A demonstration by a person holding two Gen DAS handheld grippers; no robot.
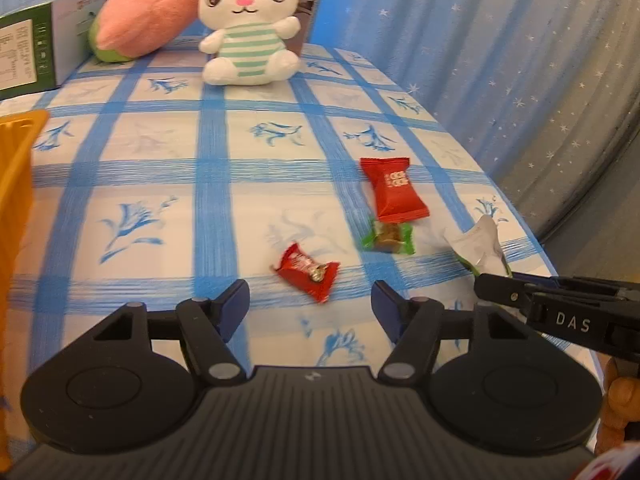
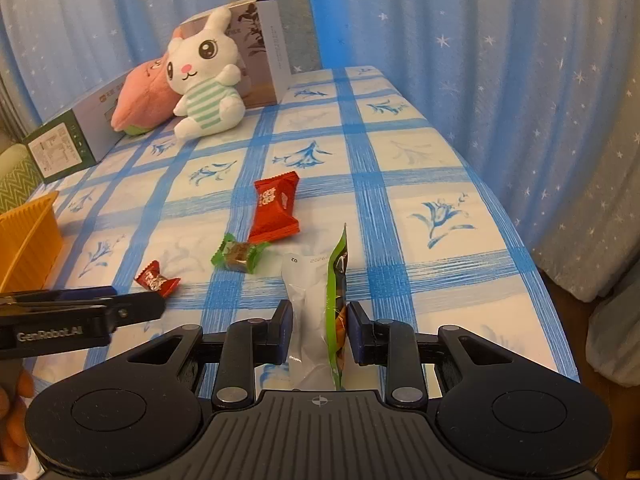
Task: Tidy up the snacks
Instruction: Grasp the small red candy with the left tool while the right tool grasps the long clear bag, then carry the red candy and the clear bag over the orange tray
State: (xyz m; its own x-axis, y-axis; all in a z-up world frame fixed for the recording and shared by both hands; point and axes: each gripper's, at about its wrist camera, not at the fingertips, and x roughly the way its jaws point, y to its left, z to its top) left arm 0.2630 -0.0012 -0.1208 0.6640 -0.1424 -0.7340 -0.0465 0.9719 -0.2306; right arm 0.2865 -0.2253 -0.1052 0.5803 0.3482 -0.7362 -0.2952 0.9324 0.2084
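A white-and-green snack packet (image 2: 316, 312) stands on edge between the pads of the right gripper (image 2: 319, 330), whose jaws have closed to a narrow gap and pinch it from both sides, its lower part reaching back toward the gripper body. The left gripper (image 1: 311, 304) hovers with its jaws spread wide and nothing between them; a small red candy (image 1: 307, 273) lies on the blue-checked tablecloth (image 1: 168, 184) just ahead of its open fingers, slightly toward the right one. Farther ahead and to the right of that gripper rest a green-wrapped candy (image 1: 389, 237) and, touching its far end, a larger red snack packet (image 1: 394, 190). An orange bin (image 1: 16, 200) sits at the far left of the left gripper's view, well apart from the sweets. A white plush rabbit (image 1: 248, 26), a pink plush toy (image 1: 148, 20) and cardboard boxes (image 1: 36, 52) line the far end of the table. The step in hand appears to be carrying the gripped packet to a container, probably the orange bin; the next move likely calls for swinging the right gripper leftward over it, while the left could drop and close on the small red candy.
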